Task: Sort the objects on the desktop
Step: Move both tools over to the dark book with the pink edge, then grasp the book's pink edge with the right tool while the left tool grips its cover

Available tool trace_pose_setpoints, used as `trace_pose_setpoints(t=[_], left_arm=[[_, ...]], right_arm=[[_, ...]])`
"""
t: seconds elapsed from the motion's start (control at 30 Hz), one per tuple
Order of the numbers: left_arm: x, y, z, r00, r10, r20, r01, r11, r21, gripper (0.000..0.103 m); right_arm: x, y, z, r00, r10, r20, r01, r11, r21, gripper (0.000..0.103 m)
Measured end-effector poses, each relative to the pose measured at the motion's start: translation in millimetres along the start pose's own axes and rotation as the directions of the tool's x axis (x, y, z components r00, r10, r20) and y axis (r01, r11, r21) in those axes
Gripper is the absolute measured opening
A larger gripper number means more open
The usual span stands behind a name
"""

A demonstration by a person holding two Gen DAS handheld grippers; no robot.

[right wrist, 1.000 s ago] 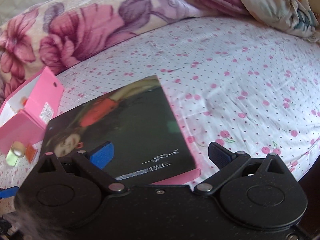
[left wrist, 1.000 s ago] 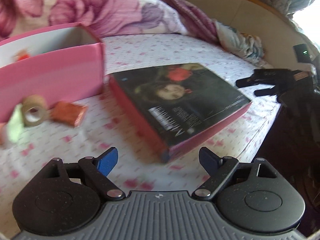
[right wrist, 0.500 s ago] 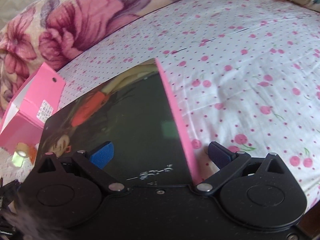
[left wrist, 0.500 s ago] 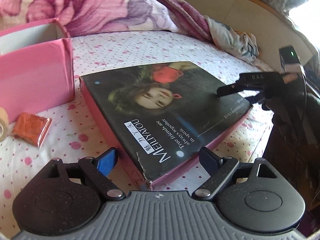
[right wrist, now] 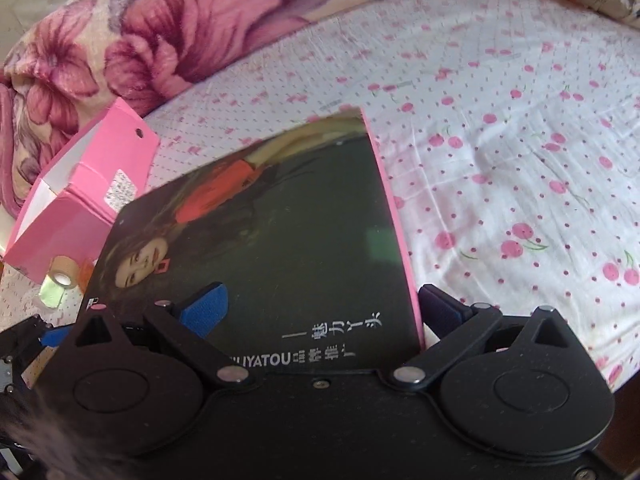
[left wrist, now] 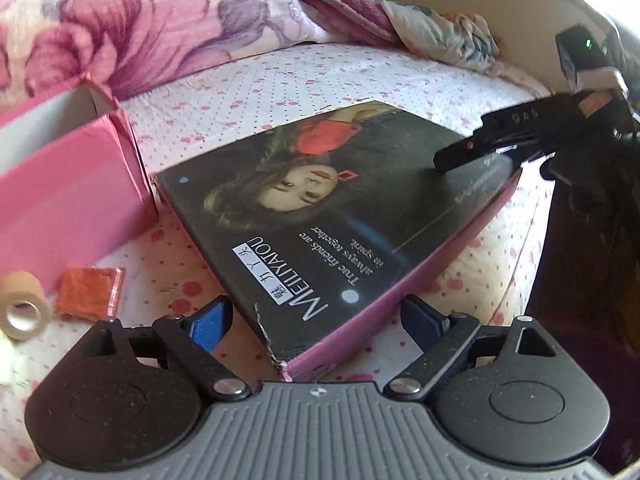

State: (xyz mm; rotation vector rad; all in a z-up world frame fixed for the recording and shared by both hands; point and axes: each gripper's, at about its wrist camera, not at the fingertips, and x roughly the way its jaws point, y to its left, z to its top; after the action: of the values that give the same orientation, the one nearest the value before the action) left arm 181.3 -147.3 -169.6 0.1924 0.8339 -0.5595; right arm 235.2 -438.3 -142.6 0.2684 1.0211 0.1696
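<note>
A flat black box with a woman's portrait and pink sides (left wrist: 320, 216) lies on the cherry-print sheet; it also shows in the right wrist view (right wrist: 260, 248). My left gripper (left wrist: 316, 314) is open, its fingers either side of the box's near corner. My right gripper (right wrist: 324, 306) is open, one finger over the lid, the other beside the pink edge. The right gripper's finger (left wrist: 472, 148) rests over the far end in the left view. An open pink box (left wrist: 60, 184) stands left, with a tape roll (left wrist: 24, 312) and an orange packet (left wrist: 90, 290) beside it.
A floral quilt (left wrist: 140, 32) and crumpled bedding (left wrist: 440, 36) lie along the back. The bed edge drops off at the right (left wrist: 536, 240). The pink box (right wrist: 84, 196) and tape roll (right wrist: 60, 276) also show left in the right wrist view.
Both grippers have moved in toward the black box. The left one now straddles its near corner; the right one has come over its far end. Both stay open.
</note>
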Motion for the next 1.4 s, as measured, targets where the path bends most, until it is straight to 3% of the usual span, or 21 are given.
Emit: trace_pose_setpoints(t=[0.3, 0.47, 0.6, 0.73, 0.83, 0.97, 1.1, 1.2, 1.4], left_arm=[[-28, -12, 2, 1.000, 0.001, 0.005, -0.001, 1.000, 0.016, 0.095], [-47, -27, -2, 0.999, 0.038, 0.010, -0.038, 0.998, 0.052, 0.095], [-51, -27, -15, 1.000, 0.026, -0.011, -0.026, 0.998, 0.049, 0.096], [-41, -1, -36, 0.998, -0.055, -0.020, 0.054, 0.996, -0.074, 0.098], [-44, 18, -46, 0.999, -0.053, -0.006, 0.051, 0.982, -0.181, 0.098], [-42, 36, -40, 0.998, -0.007, 0.070, 0.024, 0.971, -0.237, 0.098], [-26, 31, -33, 0.995, -0.052, 0.084, 0.067, 0.979, -0.194, 0.098], [-27, 14, -28, 0.996, -0.018, 0.087, 0.030, 0.990, -0.136, 0.098], [-52, 9, -18, 0.993, 0.010, 0.115, 0.003, 0.994, -0.112, 0.098]], right_arm=[[-40, 8, -13, 0.998, 0.041, 0.048, -0.041, 0.999, -0.006, 0.103], [-61, 14, -21, 0.995, 0.072, 0.068, -0.072, 0.997, -0.009, 0.103], [-59, 16, -34, 0.996, 0.080, 0.034, -0.080, 0.997, -0.010, 0.103], [-29, 2, -43, 0.997, 0.067, -0.036, -0.065, 0.996, 0.059, 0.102], [-18, -2, -46, 0.999, 0.048, -0.018, -0.047, 0.995, 0.085, 0.102], [-14, 0, -47, 0.998, 0.055, 0.006, -0.055, 0.997, 0.049, 0.102], [-13, 2, -48, 0.996, 0.083, 0.007, -0.083, 0.996, 0.009, 0.103], [-15, 7, -49, 0.996, 0.086, -0.004, -0.087, 0.996, -0.028, 0.103], [-34, 9, -47, 0.991, 0.133, 0.026, -0.132, 0.991, -0.017, 0.103]])
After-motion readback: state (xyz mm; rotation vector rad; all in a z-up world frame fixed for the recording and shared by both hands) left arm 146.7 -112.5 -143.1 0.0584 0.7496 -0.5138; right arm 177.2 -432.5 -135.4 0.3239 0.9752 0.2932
